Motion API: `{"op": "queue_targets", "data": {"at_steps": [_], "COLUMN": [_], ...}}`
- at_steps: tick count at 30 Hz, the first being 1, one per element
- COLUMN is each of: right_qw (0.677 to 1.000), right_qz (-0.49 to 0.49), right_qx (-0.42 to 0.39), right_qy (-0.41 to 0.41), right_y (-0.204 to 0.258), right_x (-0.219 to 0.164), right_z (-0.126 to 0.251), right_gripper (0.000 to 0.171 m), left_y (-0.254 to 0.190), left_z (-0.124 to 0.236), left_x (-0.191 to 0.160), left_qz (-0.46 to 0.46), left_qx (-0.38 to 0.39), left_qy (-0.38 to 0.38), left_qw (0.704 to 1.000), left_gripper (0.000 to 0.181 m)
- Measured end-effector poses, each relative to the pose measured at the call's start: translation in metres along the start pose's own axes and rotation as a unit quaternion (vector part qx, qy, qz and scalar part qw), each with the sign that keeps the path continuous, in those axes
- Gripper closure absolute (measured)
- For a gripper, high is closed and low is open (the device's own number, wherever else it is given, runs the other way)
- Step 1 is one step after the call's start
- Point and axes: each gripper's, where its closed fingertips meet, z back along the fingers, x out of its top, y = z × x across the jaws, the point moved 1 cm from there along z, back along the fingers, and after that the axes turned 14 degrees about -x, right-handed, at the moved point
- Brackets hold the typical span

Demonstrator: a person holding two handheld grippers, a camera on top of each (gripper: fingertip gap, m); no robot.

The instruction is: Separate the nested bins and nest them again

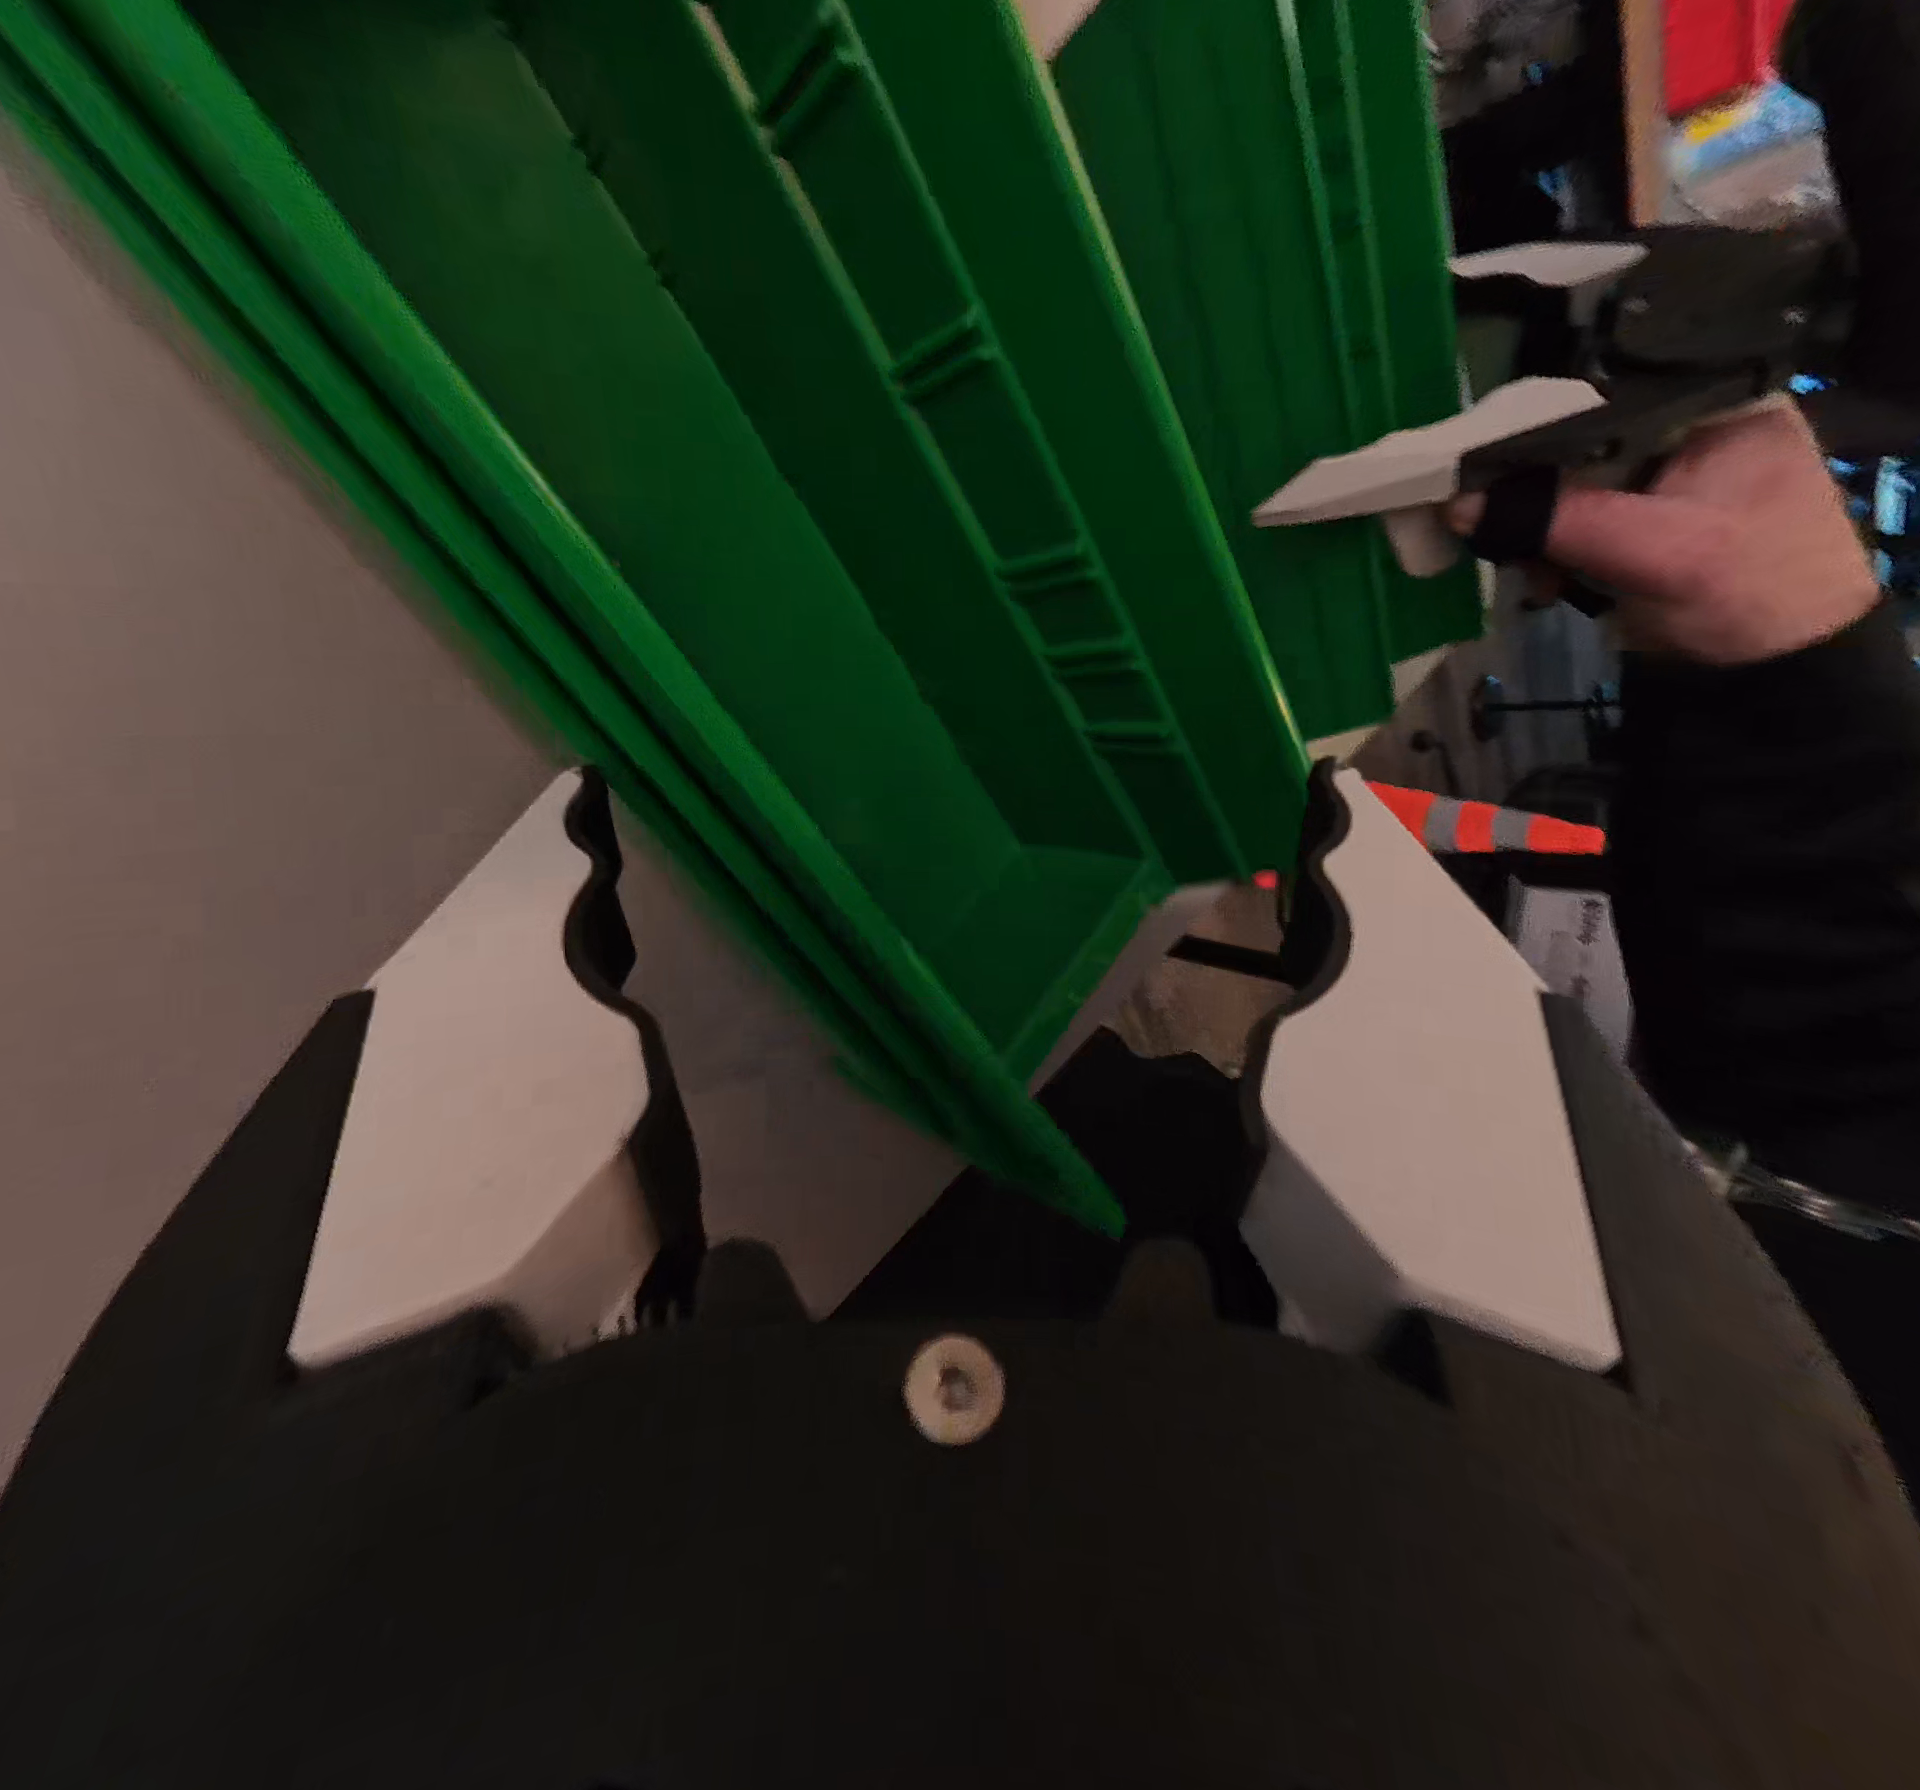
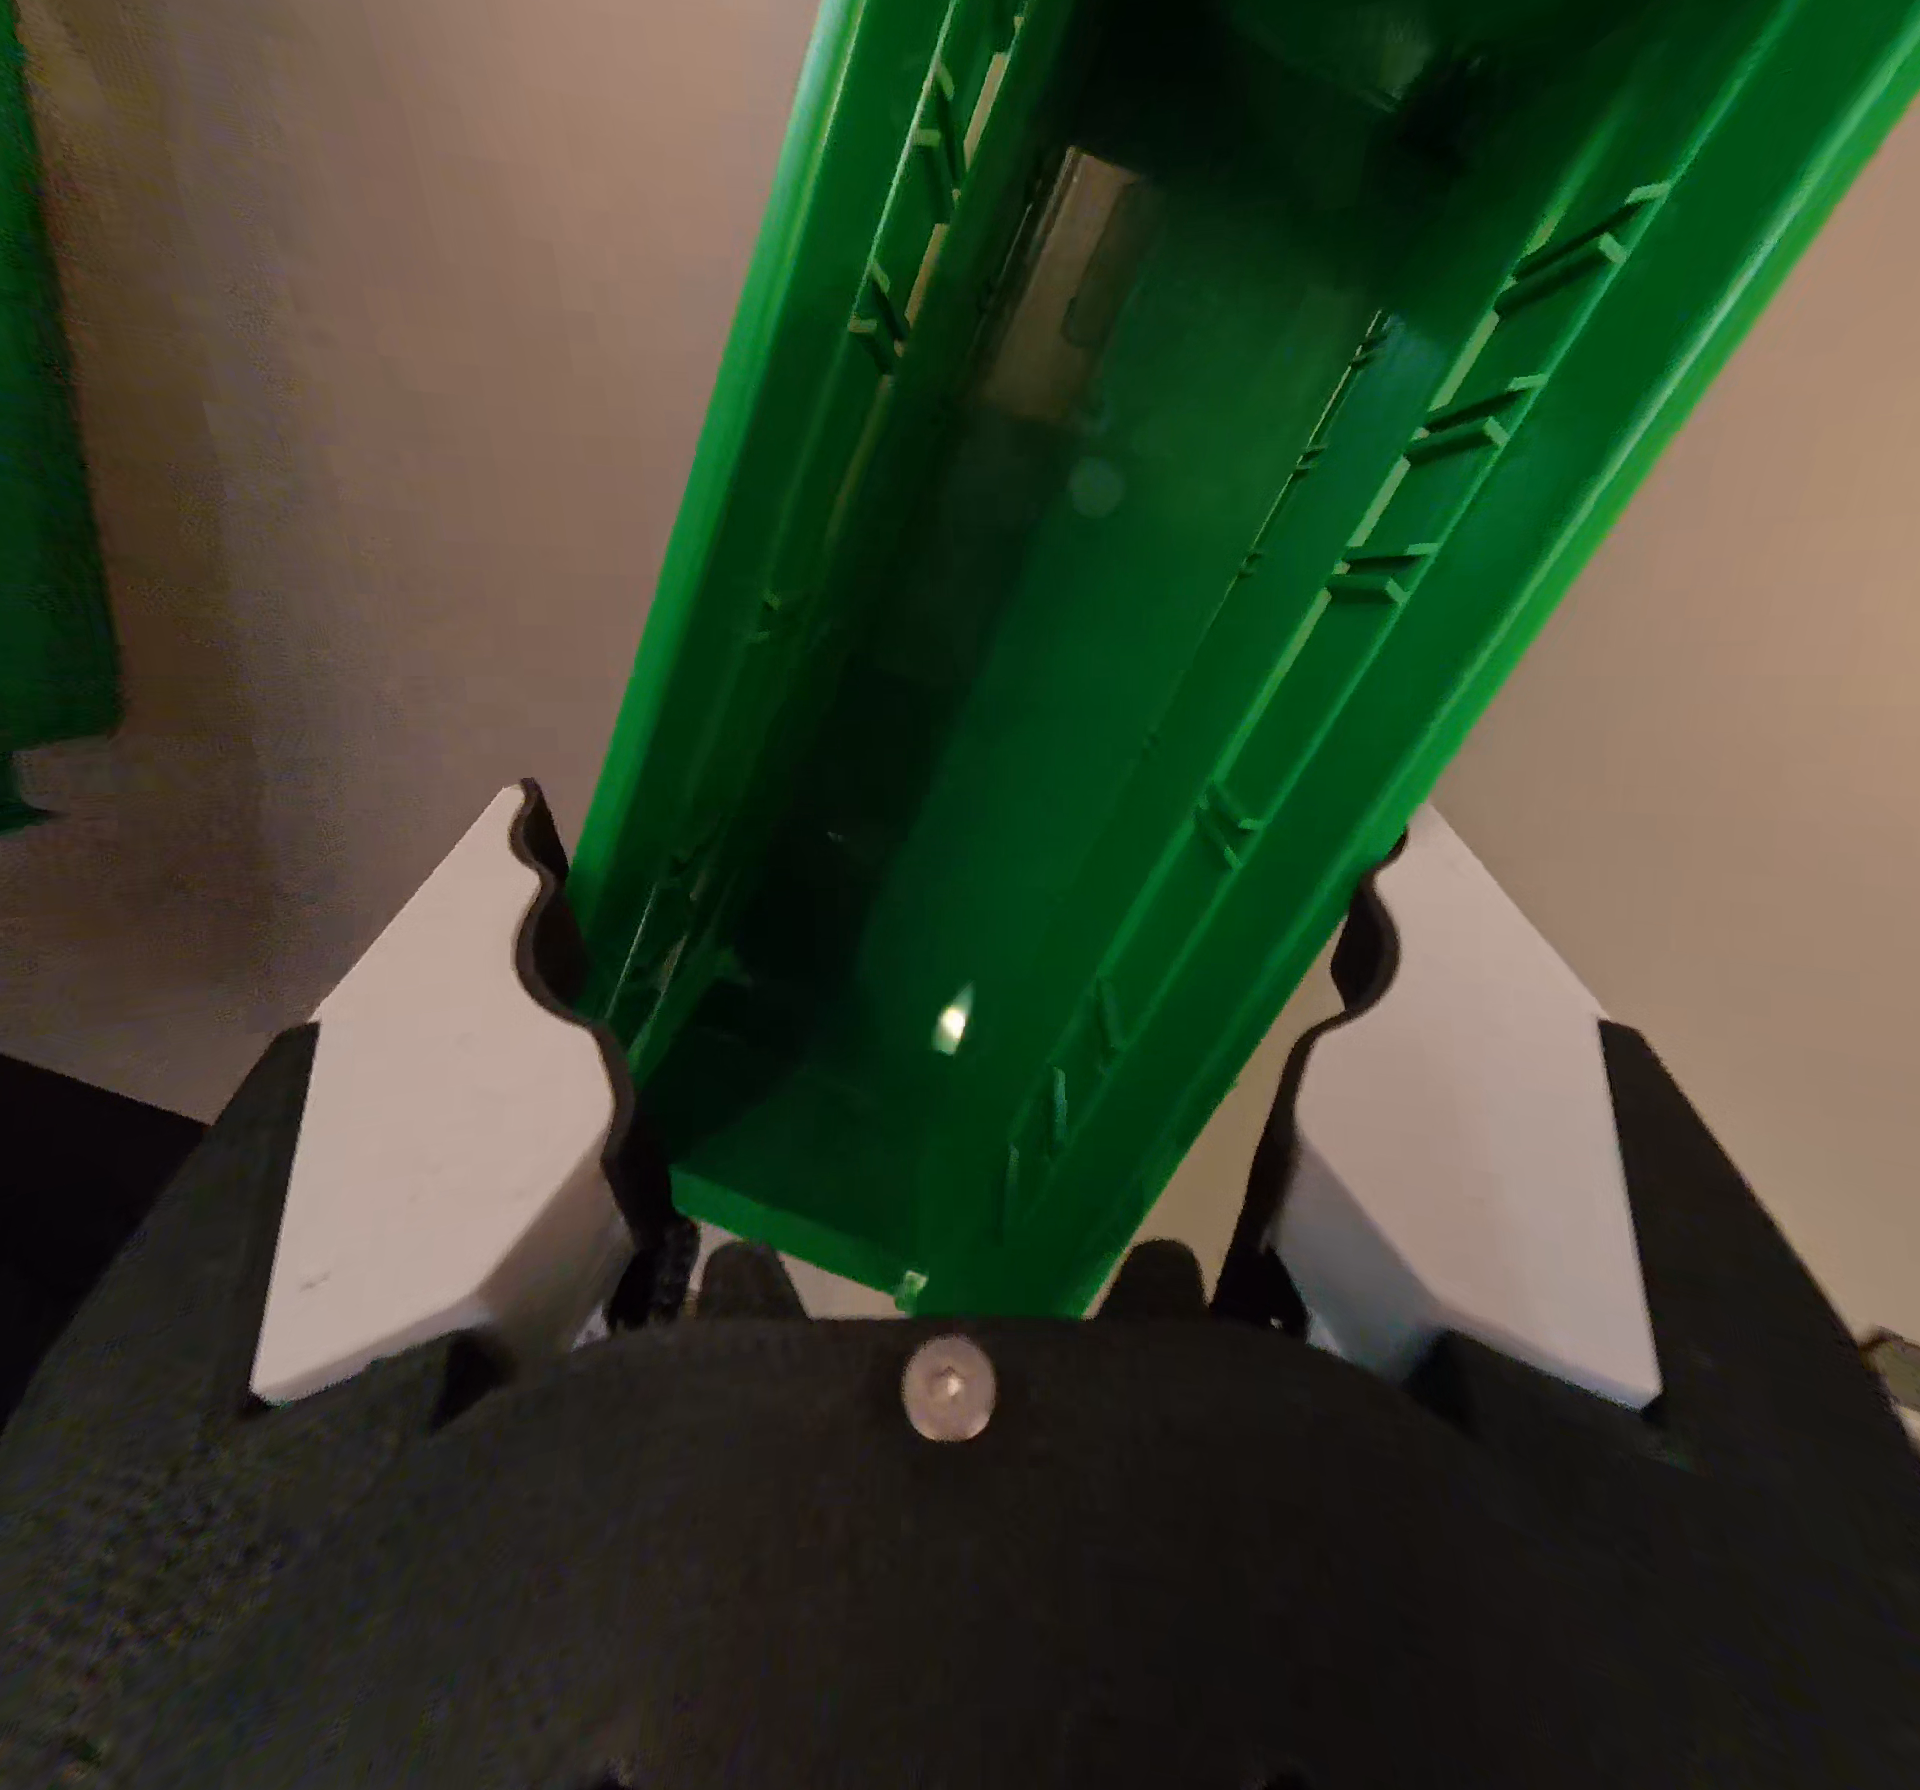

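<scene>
Green bin (image 1: 727, 493) clamped across its width by left gripper (image 1: 961, 774), slanting from 11 o'clock down to 6 in left wrist view. Second green bin (image 2: 1039, 701) grasped likewise by right gripper (image 2: 977, 805), pads against both side walls, running from 6 toward 1 o'clock. Bins apart, un-nested, the second at 1 o'clock of the first, a hand (image 1: 1683, 556) at 3 o'clock.

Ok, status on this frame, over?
Left gripper clamped across first green bin. Right gripper clamped across second green bin. Bins apart, not nested. Nothing between them.
</scene>
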Motion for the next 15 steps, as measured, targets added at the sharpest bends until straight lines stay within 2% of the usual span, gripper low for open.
{"op": "queue_targets", "data": {"at_steps": [3,6,7,8,15], "right_qw": [1.0,1.0,1.0,1.0,0.999], "right_qz": [0.0,-0.001,-0.003,-0.006,-0.009], "right_qx": [0.008,-0.007,-0.008,-0.006,0.025], "right_qy": [-0.004,-0.002,-0.004,-0.01,-0.039], "right_y": [0.001,0.001,-0.001,-0.002,-0.007], "right_x": [-0.001,-0.001,0.001,0.003,0.008], "right_z": [0.001,-0.002,-0.001,0.0,0.003], "right_gripper": [0.016,0.016,0.021,0.033,0.055], "left_y": [-0.024,-0.044,-0.047,-0.05,-0.042], "left_z": [-0.027,-0.046,-0.049,-0.051,-0.038], "left_x": [-0.007,-0.014,-0.013,-0.012,-0.004], "left_qz": [-0.013,-0.029,-0.034,-0.037,-0.008], "left_qx": [-0.054,-0.1,-0.107,-0.115,-0.138], "left_qy": [0.027,0.059,0.061,0.058,0.03], "left_qw": [0.998,0.993,0.992,0.991,0.99], "left_gripper": [0.059,0.061,0.063,0.065,0.074]}}
